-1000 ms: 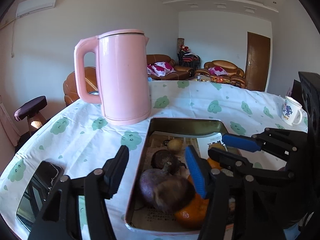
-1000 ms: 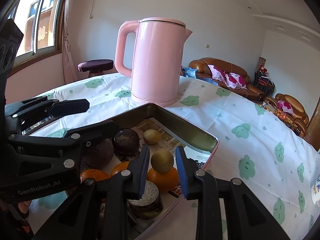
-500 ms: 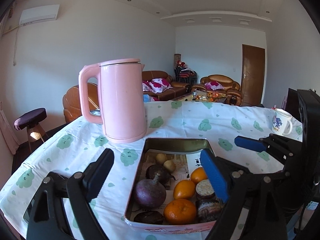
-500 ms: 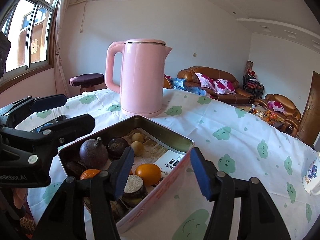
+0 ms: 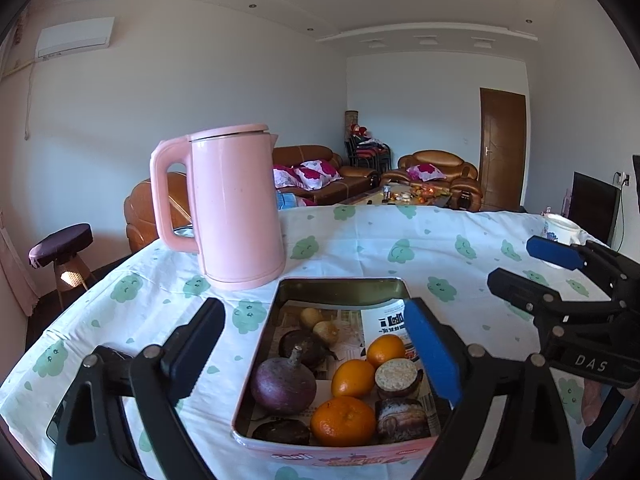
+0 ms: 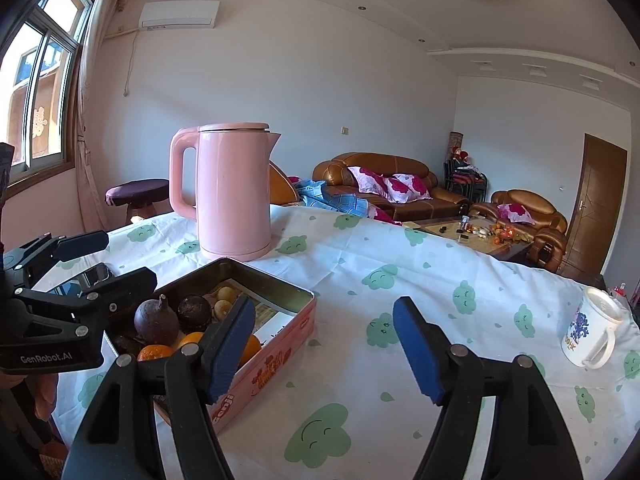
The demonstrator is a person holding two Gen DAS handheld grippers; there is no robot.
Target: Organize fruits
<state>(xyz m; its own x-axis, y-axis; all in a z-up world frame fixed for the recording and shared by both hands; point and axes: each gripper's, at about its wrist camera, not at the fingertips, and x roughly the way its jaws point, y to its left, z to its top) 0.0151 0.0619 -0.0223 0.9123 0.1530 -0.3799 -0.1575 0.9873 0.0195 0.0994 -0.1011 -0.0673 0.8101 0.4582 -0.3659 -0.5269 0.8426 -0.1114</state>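
My left tongs [image 5: 316, 344] hang over the near end of the tin [image 5: 340, 288], jaws wide and opening, nothing pinched; the fruit sits below them, not between the pads. My right tongs [image 6: 324, 344] are off to the tin's right, over bare tablecloth [image 6: 400, 248], jaws also opening and empty.

Everything I'm sorting is in the tin, on printed paper. Nearest the front rim is a mandarin [image 5: 343, 420], with a dark cut piece [image 5: 401, 418] just beside it on the right and a dark flat one on its left. Behind it sit a purple round fruit [image 5: 283, 384] with a stub stem, two more oranges [image 5: 353, 378], and a halved piece [image 5: 396, 374] showing a pale face. Farther back are a dark lump [image 5: 302, 346] and two small yellowish ones [image 5: 311, 317].

The mandarin looks light and soft-skinned, so I judge it wants a gentle squeeze across its widest part (too hard and it bruises). The purple one seems firm, smooth and likely heavier; I would grip its body, not the stem, since it may roll. The cut pieces look crumbly, so I'd hold them by the rind.

Beyond the tin stands a pink kettle [image 5: 236, 208], and far right a mug [image 6: 592, 332].
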